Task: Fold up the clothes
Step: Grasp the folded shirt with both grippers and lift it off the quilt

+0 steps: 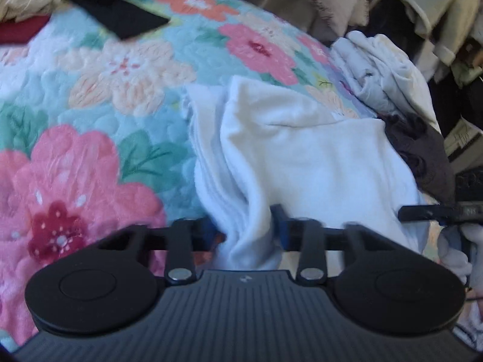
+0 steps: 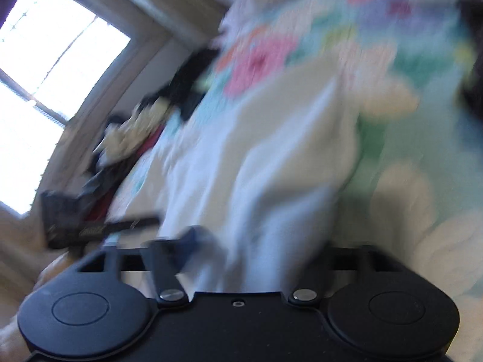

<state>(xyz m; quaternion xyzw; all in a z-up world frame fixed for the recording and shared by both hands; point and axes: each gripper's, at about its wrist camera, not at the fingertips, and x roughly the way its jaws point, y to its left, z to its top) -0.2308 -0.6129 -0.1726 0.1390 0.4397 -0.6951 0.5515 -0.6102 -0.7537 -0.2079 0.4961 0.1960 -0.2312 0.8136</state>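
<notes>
A white garment (image 1: 302, 157) lies partly folded on a floral quilt (image 1: 120, 90). My left gripper (image 1: 246, 229) is shut on a bunched fold at its near edge, with the cloth rising between the two fingers. In the left wrist view, a black finger of my right gripper (image 1: 428, 211) pokes in at the garment's right edge. The right wrist view is badly blurred. There the white garment (image 2: 271, 166) drapes over my right gripper (image 2: 250, 241). Its left finger (image 2: 187, 241) stands well out to the side and the other finger is hidden under the cloth, so the jaws look open.
A black cloth (image 1: 120, 15) and a red one (image 1: 21, 28) lie at the quilt's far left. A crumpled white pile (image 1: 377, 72) and a dark brown garment (image 1: 422, 150) sit to the right. More laundry is heaped at the back. A bright window (image 2: 45, 75) is on the left.
</notes>
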